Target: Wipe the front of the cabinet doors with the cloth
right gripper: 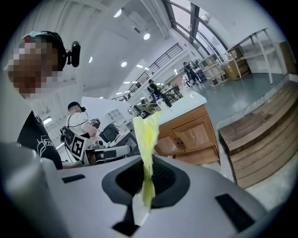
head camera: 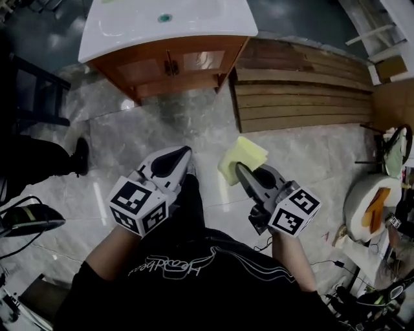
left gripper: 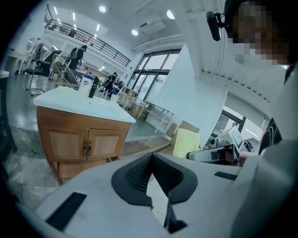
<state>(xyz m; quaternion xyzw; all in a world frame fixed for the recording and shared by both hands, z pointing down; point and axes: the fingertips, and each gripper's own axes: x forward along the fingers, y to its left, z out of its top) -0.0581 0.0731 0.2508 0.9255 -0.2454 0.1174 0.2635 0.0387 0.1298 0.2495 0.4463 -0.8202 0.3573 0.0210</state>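
Right claw: the right claw (right gripper: 148, 162) is clenched on a yellow cloth (right gripper: 147, 132). In the right gripper view the cloth stands up edge-on from between the pads, and its lower part is lost between them.
Left claw: the left claw (left gripper: 151, 157) is closed tip to tip and holds nothing. Only a sliver of pale floor shows through the gap nearer its base.
Cloth: in the head view it is a folded yellow square fanning out ahead of the right claw. It hangs over the floor, well apart from the cabinet doors (head camera: 172, 63).
Cabinet: an orange-brown wooden unit with two panelled doors that are shut, their handles side by side at the centre seam. Both claws point toward it.
Surface: a white surface (head camera: 194, 22) caps the cabinet, with a basin sunk into it and a green drain (head camera: 165, 18).
Room: the floor (head camera: 149, 129) is grey marbled tile with a sheen. A stack of wooden planks (head camera: 301, 87) lies just right of the cabinet. In the gripper views a bright hall with tall windows lies behind, and a few people stand in the distance.
Cut off: the far edge of the white surface runs out of the head view.
Hard to make out: clutter and cables (head camera: 381, 213) crowd the right edge of the head view. A dark shoe (head camera: 81, 155) shows at the left, the rest of its wearer in shadow.
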